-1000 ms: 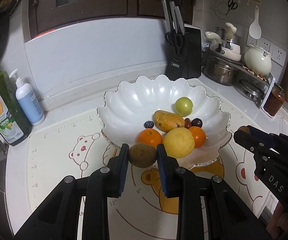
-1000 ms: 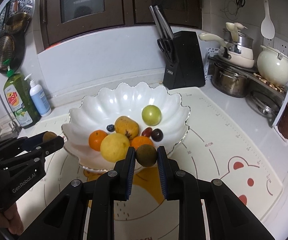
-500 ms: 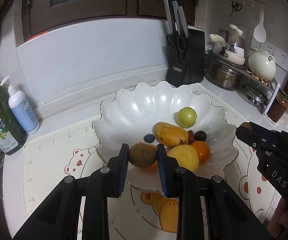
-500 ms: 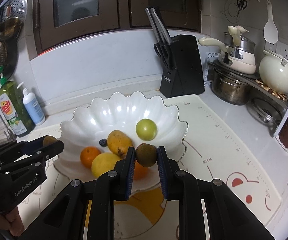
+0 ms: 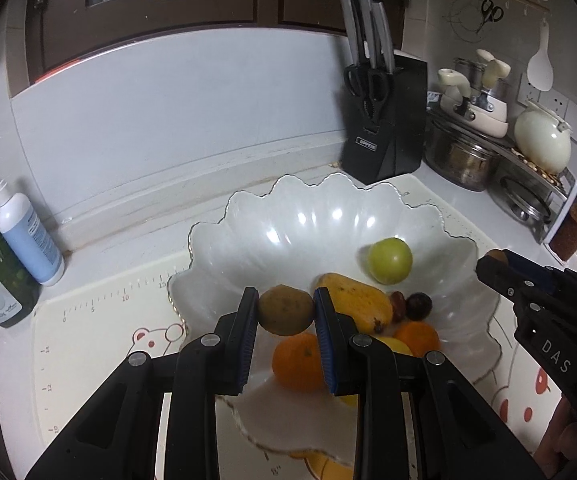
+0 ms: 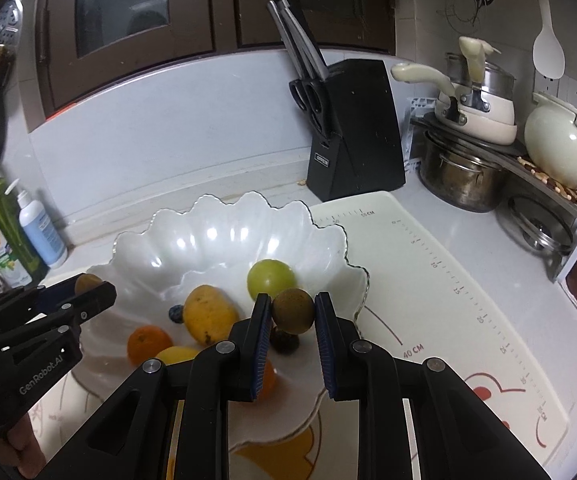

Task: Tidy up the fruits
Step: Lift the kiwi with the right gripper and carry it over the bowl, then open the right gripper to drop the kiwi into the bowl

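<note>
Both grippers have advanced over the scalloped white bowl [image 5: 288, 216]: left gripper [image 5: 286, 312] and right gripper [image 6: 292, 312] each clamp a brown kiwi [image 5: 285, 309] [image 6: 293, 311], poised for release among the fruit.

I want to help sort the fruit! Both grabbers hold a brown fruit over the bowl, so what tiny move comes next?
Probably lower the left gripper a little and open its fingers: its kiwi hangs above the bowl, near the orange.

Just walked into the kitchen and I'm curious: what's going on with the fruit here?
A person is sorting fruit with two handheld tools. The left tool grips a brown kiwi, and the right tool grips another kiwi. Both hang over the white scalloped bowl, which already holds a mango, oranges and a green fruit.
</note>
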### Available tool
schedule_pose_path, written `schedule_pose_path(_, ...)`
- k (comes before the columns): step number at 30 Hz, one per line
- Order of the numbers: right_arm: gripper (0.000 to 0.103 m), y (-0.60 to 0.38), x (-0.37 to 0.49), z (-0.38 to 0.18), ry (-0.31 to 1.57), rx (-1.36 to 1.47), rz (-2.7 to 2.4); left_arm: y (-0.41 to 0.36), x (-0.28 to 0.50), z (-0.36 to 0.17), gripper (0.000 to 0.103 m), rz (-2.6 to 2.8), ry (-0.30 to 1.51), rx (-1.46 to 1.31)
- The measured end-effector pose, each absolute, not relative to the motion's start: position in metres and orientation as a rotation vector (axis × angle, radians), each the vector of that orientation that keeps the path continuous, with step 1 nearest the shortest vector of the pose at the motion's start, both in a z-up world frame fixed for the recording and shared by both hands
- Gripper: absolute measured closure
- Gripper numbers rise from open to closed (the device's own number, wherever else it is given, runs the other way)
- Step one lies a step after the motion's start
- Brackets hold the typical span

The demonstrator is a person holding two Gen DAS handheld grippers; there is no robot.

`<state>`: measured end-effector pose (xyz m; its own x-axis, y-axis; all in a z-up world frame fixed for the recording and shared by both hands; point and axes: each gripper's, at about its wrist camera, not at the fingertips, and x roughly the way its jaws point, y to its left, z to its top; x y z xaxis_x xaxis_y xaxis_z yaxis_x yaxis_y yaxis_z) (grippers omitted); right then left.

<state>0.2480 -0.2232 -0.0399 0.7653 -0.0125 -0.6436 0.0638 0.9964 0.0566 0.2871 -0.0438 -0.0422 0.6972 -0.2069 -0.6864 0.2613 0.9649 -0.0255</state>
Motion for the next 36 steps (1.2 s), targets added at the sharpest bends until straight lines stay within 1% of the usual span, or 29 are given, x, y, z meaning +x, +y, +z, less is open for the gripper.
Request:
schedule_pose_path(18,0.079,-0.229,0.281,-0.062,0.762,0.081,-0.078,-0.045,0.318,-0.065,0.074,-0.218,0.804,0.089)
schedule_pose_path(19,0.079,-0.229,0.281,-0.061,0.761,0.082,-0.078,-0.046,0.318,-0.066,0.073,-0.221,0.805,0.093)
schedule_pose_path(23,0.078,-0.228,0.282,-0.059,0.754,0.063,-0.09,-0.045,0.317,-0.065,0.061,-0.209,0.803,0.097)
schedule_pose_path(24,0.074,-0.227,0.282,-0.059,0.752,0.057,-0.095,-0.044,0.317,-0.064,0.057,-0.205,0.802,0.096)
schedule_pose_path(25,0.07,-0.227,0.281,-0.058,0.75,0.056,-0.1,-0.043,0.316,-0.063,0.056,-0.199,0.799,0.096)
schedule_pose_path(27,0.054,-0.226,0.278,-0.055,0.738,0.053,-0.113,-0.042,0.315,-0.062,0.049,-0.192,0.796,0.094)
schedule_pose_path(28,0.05,-0.226,0.277,-0.053,0.731,0.052,-0.119,-0.041,0.314,-0.061,0.047,-0.187,0.792,0.094)
schedule_pose_path(30,0.038,-0.225,0.273,-0.05,0.716,0.048,-0.134,-0.04,0.311,-0.058,0.042,-0.175,0.783,0.099)
schedule_pose_path(31,0.038,-0.225,0.271,-0.048,0.711,0.046,-0.139,-0.039,0.31,-0.057,0.04,-0.172,0.781,0.099)
schedule_pose_path(33,0.038,-0.225,0.269,-0.045,0.707,0.044,-0.144,-0.038,0.307,-0.055,0.029,-0.159,0.777,0.099)
schedule_pose_path(36,0.036,-0.224,0.265,-0.041,0.705,0.042,-0.15,-0.036,0.301,-0.05,0.025,-0.142,0.766,0.102)
